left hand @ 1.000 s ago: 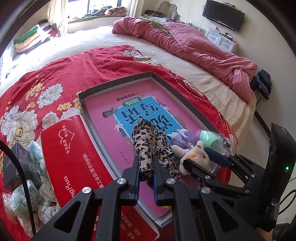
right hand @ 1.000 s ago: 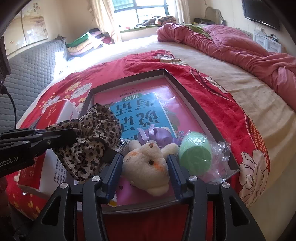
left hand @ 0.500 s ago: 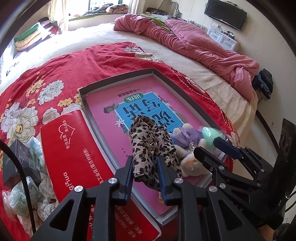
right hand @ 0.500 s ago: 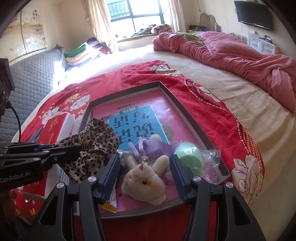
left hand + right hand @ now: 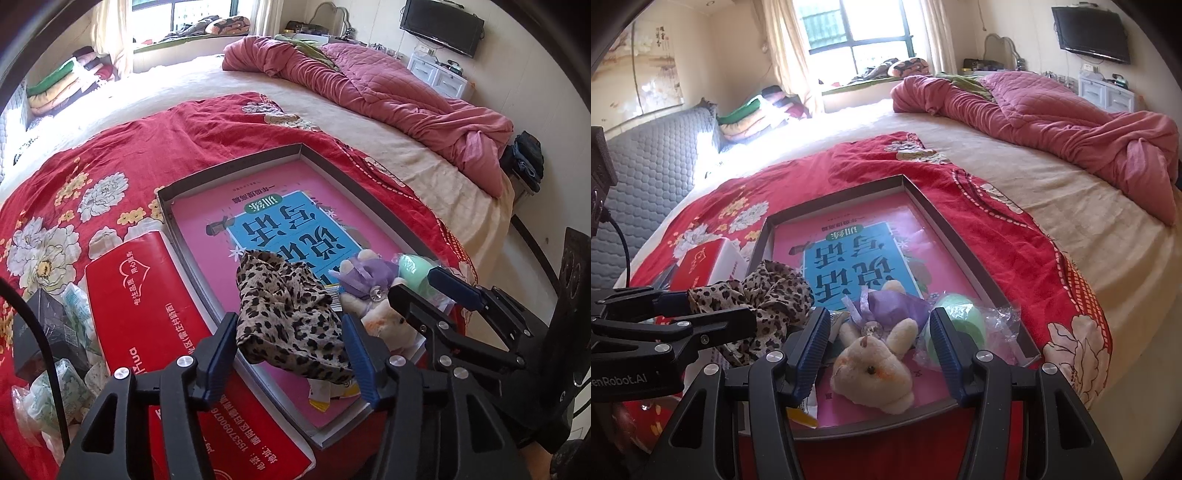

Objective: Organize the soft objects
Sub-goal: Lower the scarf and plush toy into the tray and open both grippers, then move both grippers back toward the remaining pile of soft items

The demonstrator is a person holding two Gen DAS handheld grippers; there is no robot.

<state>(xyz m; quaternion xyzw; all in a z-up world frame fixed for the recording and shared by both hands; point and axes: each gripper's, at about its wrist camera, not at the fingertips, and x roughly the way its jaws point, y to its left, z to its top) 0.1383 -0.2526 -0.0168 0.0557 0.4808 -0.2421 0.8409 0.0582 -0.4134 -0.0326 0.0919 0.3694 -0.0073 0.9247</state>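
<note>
Leopard cloth [image 5: 291, 317] lies lengthwise between opening left tool [image 5: 290, 354].

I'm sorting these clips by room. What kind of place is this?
Most likely a home bedroom: a wide bed with a rumpled pink quilt, a wall-mounted television, and folded bedding stacked by the window.

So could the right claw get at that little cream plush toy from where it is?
Probably yes. The right claw is open, and the plush toy lies in the tray right between its fingers with nothing over it. The green ball sits close beside one finger, though.
</note>
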